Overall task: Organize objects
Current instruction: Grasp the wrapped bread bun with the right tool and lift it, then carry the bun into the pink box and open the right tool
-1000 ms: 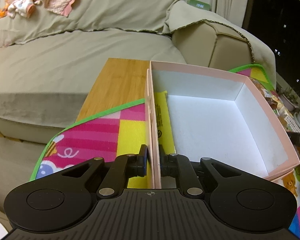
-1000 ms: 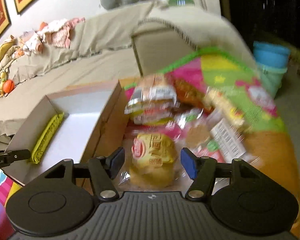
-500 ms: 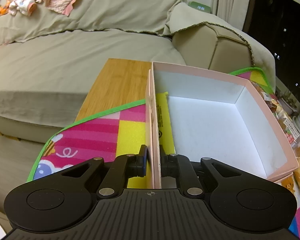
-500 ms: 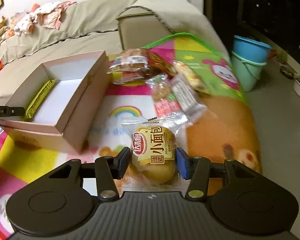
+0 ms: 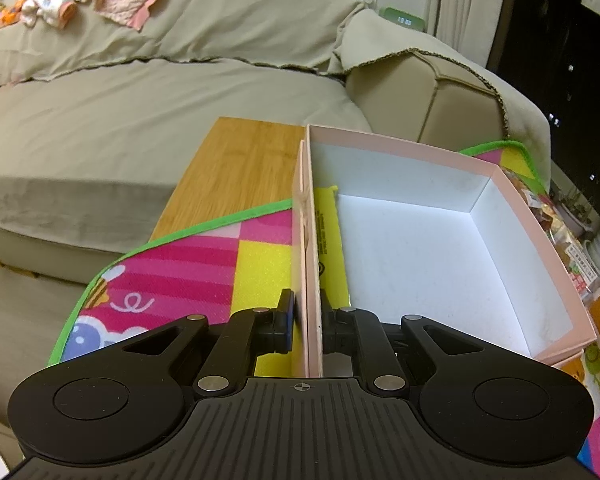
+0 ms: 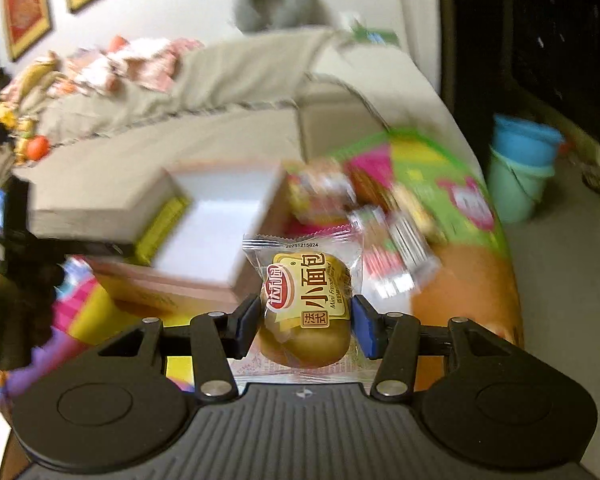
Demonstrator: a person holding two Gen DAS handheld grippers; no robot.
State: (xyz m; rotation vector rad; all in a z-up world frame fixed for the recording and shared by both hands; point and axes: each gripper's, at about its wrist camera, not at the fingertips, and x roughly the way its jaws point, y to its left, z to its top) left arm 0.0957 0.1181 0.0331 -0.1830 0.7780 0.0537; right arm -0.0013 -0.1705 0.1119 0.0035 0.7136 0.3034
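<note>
left gripper (image 5: pixel 307 326) clamps pink box (image 5: pixel 532 236) wall; yellow packet (image 5: pixel 328 240) inside, ahead of claw; right gripper (image 6: pixel 306 322) grips wrapped bread (image 6: pixel 306 300)

Left tongs (image 5: pixel 305 322): black plastic, ribbed base plate, two round discs, silver screws, small cross mark in centre. Right tongs (image 6: pixel 305 324): same black build, blue pads (image 6: pixel 365 330) on fingers.
</note>
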